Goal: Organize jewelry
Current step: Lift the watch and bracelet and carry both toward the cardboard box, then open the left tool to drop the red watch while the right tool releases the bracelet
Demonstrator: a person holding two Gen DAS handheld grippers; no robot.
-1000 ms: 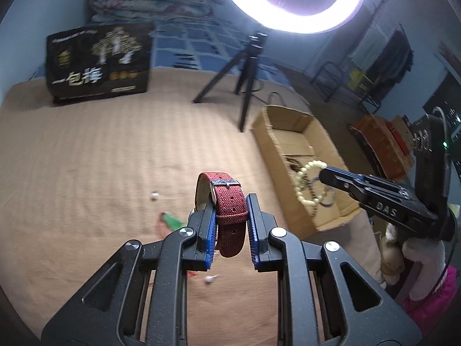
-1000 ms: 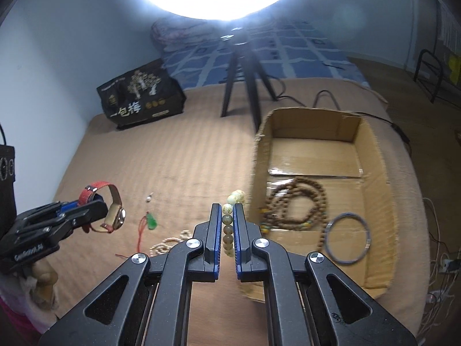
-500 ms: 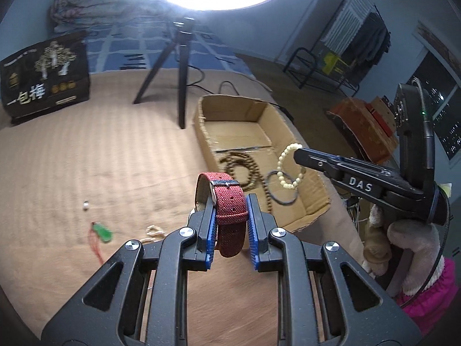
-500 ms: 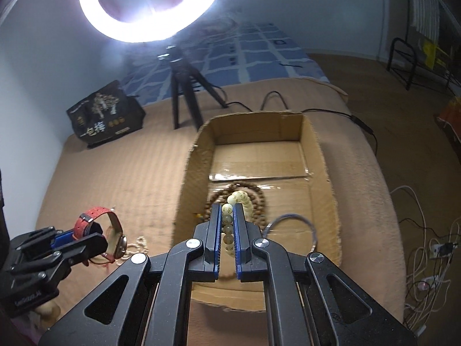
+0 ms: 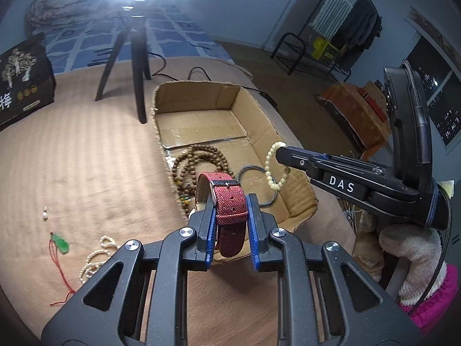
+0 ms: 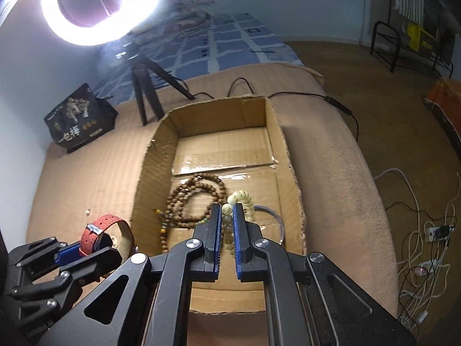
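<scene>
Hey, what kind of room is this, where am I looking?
Most likely a bedroom at home, set up for filming. The work surface looks like a bed with a tan blanket, a folded quilt lies at its far end, a clothes rack stands by the wall, and a ring light shines overhead.

Tan blanket under cardboard box, pendant

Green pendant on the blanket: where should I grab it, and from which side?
Probably the green pendant body itself, from straight above: it lies flat and apart from the pearl strand, while its red cord trails loose and looks too thin to pinch.
</scene>
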